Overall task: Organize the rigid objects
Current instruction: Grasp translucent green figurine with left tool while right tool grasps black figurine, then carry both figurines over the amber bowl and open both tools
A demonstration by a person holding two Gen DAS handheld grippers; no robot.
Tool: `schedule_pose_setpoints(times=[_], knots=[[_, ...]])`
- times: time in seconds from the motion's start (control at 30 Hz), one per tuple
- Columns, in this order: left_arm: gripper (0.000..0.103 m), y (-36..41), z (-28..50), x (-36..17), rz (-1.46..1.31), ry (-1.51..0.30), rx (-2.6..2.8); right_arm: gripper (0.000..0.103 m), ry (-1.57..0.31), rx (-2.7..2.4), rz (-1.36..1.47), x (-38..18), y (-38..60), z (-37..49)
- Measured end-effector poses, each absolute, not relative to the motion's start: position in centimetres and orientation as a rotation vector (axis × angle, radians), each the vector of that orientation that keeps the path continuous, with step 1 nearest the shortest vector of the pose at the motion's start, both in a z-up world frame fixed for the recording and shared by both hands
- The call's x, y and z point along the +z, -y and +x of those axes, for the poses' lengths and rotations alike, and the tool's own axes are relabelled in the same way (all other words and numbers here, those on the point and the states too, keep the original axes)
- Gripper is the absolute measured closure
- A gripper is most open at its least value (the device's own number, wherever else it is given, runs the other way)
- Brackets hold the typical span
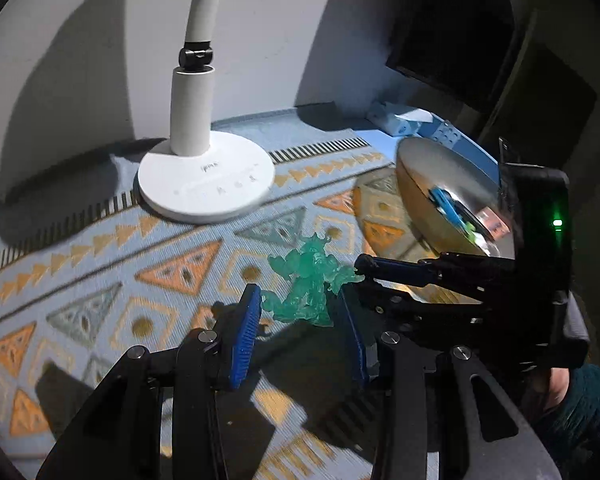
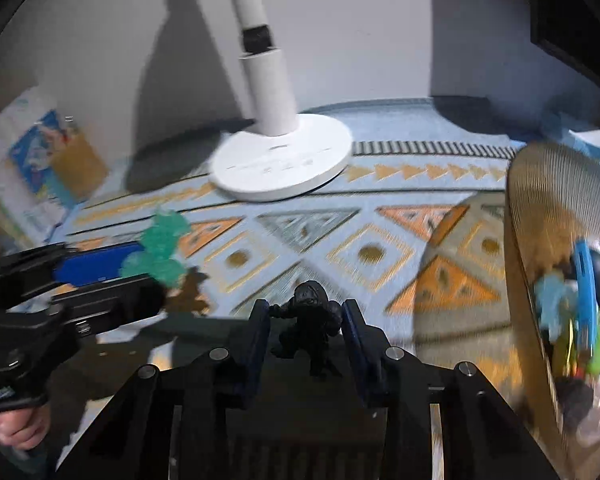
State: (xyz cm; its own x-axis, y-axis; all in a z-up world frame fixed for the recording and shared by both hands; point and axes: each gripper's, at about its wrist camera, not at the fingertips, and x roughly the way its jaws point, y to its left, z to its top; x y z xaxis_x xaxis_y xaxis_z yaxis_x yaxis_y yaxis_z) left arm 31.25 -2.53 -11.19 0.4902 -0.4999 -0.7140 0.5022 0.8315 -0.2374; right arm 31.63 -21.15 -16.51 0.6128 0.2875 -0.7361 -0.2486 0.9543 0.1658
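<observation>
On the left, the left gripper has its jaws narrowed around a translucent green plastic figurine, lifted clear of the patterned blue-and-orange cloth covering the worktop. Beside it, the right gripper holds a small black plastic figurine upright between narrow jaws. The shiny round metal bowl, already holding colourful toys, lies to the right of both, nearer the right hand, so the carry likely goes rightward. Behind stand a white desk lamp and a pale wall.
</observation>
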Motion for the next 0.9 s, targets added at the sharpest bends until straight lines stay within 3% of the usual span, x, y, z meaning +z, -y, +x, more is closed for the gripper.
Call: schedule_pose_setpoints(times=[0.47, 0.9], knots=[[0.067, 4.7, 23.2, -7.8, 0.024, -0.788, -0.654, 0.067, -0.786, 0.351, 0.016, -13.6, 22.4, 21.5], [0.067, 11.6, 20.4, 2.2, 0.02, -0.548, -0.818, 0.067, -0.49, 0.124, 0.03, -2.8, 30.6, 15.5]])
